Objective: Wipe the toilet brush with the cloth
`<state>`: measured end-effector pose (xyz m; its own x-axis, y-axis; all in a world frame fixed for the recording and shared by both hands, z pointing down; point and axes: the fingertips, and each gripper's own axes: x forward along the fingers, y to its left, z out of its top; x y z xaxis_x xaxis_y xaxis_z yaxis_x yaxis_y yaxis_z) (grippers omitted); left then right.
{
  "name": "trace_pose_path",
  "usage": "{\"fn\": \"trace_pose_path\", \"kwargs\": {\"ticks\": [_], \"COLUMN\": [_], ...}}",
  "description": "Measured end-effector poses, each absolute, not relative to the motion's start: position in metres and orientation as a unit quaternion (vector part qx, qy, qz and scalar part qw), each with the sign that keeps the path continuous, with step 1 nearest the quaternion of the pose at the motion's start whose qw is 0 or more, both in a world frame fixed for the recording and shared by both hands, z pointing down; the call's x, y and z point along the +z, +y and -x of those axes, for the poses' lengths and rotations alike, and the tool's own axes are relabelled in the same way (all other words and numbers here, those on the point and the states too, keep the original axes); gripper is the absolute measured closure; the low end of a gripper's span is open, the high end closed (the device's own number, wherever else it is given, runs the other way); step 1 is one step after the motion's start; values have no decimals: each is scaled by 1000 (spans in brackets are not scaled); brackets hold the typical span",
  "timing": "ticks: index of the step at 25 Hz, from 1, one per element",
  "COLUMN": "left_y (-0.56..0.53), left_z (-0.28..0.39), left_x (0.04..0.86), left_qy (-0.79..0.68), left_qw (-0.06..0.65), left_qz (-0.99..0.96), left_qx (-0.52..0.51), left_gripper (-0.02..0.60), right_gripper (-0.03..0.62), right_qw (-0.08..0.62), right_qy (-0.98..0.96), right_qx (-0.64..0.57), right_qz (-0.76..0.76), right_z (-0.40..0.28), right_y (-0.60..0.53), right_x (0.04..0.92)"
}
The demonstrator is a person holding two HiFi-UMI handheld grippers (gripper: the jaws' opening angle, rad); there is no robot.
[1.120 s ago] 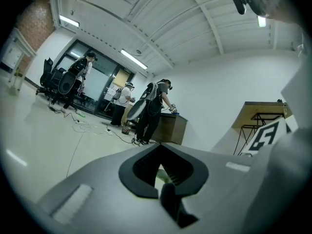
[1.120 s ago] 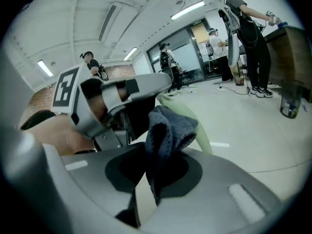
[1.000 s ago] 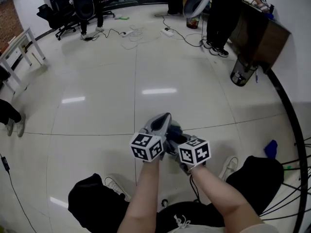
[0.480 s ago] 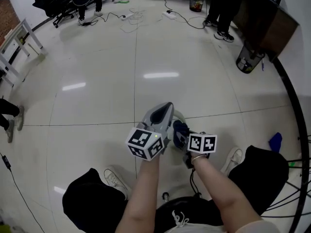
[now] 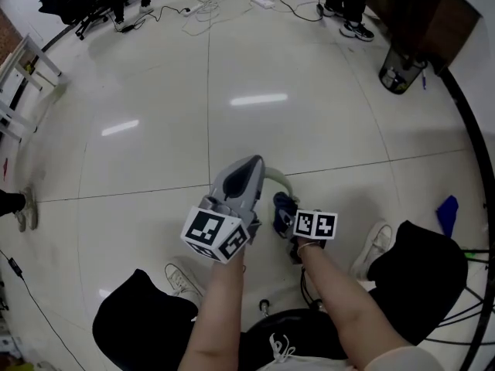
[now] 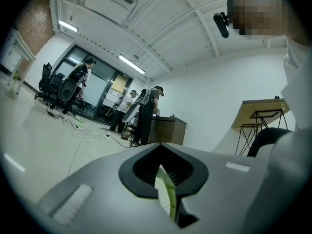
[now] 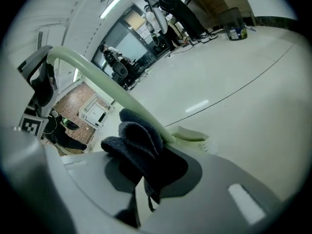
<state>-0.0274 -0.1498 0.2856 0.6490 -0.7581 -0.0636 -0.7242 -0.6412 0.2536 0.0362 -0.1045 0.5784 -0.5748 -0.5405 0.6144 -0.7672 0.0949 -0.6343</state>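
The pale green toilet brush (image 7: 87,69) is clamped between the fingers of the left gripper (image 5: 244,178), above the floor (image 5: 155,68). The dark cloth (image 7: 139,140), pinched by the right gripper (image 5: 286,216), is pressed against its handle. Wiping seems under way, unfinished.

No text, label, brand or number can be read anywhere (each marker cube (image 5: 213,234) carries only black-and-white squares).

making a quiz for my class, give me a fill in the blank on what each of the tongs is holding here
The left tongs are shut on the toilet brush, gripping its pale green ____.
The right tongs are shut on a dark blue ____.
In the head view, what the right tongs hold sits to the ____ of the left tongs.
Missing words: handle; cloth; right.
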Motion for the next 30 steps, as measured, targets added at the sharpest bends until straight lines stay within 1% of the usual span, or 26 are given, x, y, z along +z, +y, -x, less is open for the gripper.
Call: {"fn": "trace_pose_path", "kwargs": {"ticks": [4, 7, 12, 14, 19, 24, 28, 30], "left_y": [-150, -151, -148, -145, -123, -100, -91, -87], "left_z": [29, 31, 32, 32, 41, 54, 62, 63], "left_x": [288, 289, 288, 281, 267, 270, 283, 285], "left_qy": [-416, -420, -427, -433, -454, -488, -511, -514], "left_qw": [102, 103, 130, 127, 103, 94, 103, 104], "left_qz": [-900, -898, -890, -887, -880, -864, -851, -849], "left_qx": [-80, -84, -92, -96, -96, -84, -67, -61], "left_gripper": [575, 575, 575, 575, 575, 575, 575, 575], "right_gripper": [533, 533, 533, 533, 533, 533, 533, 533], "right_qw": [95, 99, 98, 92, 79, 48, 67, 73], "right_qy": [-733, -742, -765, -779, -822, -858, -861, -857], "right_qx": [509, 501, 497, 478, 337, 199, 101, 88], "right_qz": [-442, -433, -397, -395, -452, -470, -494, -502], "right_z": [-33, -34, -50, -67, -111, -111, -111, -116], "right_y": [-104, -100, -84, -89, -108, -104, -89, -86], "right_x": [584, 576, 530, 498, 408, 329, 304, 305]}}
